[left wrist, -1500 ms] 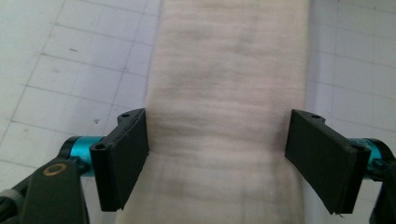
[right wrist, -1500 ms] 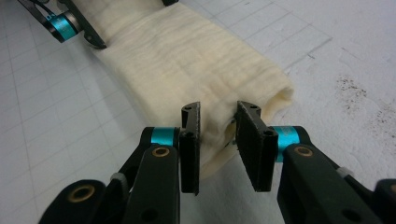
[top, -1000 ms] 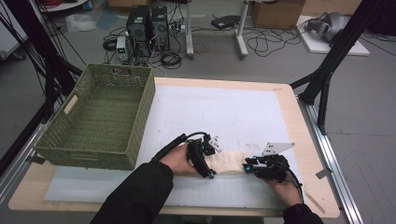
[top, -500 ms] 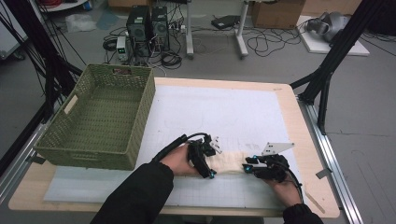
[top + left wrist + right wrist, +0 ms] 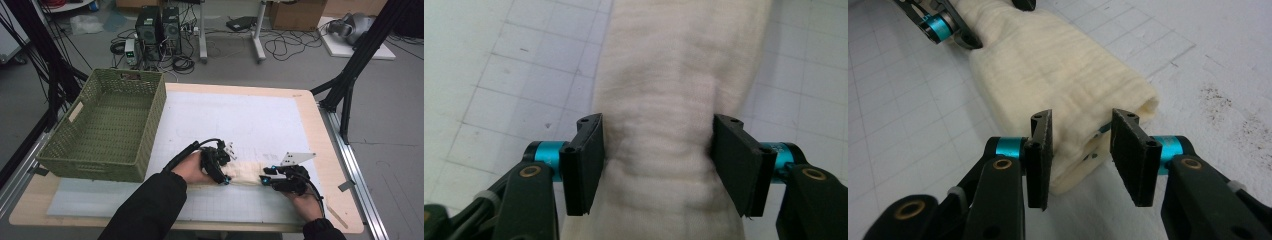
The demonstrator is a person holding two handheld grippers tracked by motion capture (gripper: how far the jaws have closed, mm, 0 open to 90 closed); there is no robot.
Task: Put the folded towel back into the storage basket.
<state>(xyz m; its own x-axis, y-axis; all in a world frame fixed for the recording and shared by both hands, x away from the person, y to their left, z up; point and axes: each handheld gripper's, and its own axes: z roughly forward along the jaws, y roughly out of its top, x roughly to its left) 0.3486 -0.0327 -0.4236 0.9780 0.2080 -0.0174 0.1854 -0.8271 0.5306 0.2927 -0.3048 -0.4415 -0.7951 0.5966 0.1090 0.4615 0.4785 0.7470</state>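
A workshop floor strewn with cables and computer towers lies beyond the wooden table [image 5: 320,125], whose top carries a white gridded mat [image 5: 240,120]. Taking the green wicker basket [image 5: 107,127] at the mat's left edge as landmark, a cream folded cloth [image 5: 245,172] lies flat to the basket's right, toward the near edge. The left gripper [image 5: 223,176] sits at the cloth's basket-side end; its jaws have just been closing and now press both sides of the cloth [image 5: 659,125]. The right gripper [image 5: 266,180] is at the cloth's far end from the basket, its jaws have just been opening, and they stand apart astride the cloth's corner [image 5: 1068,85].
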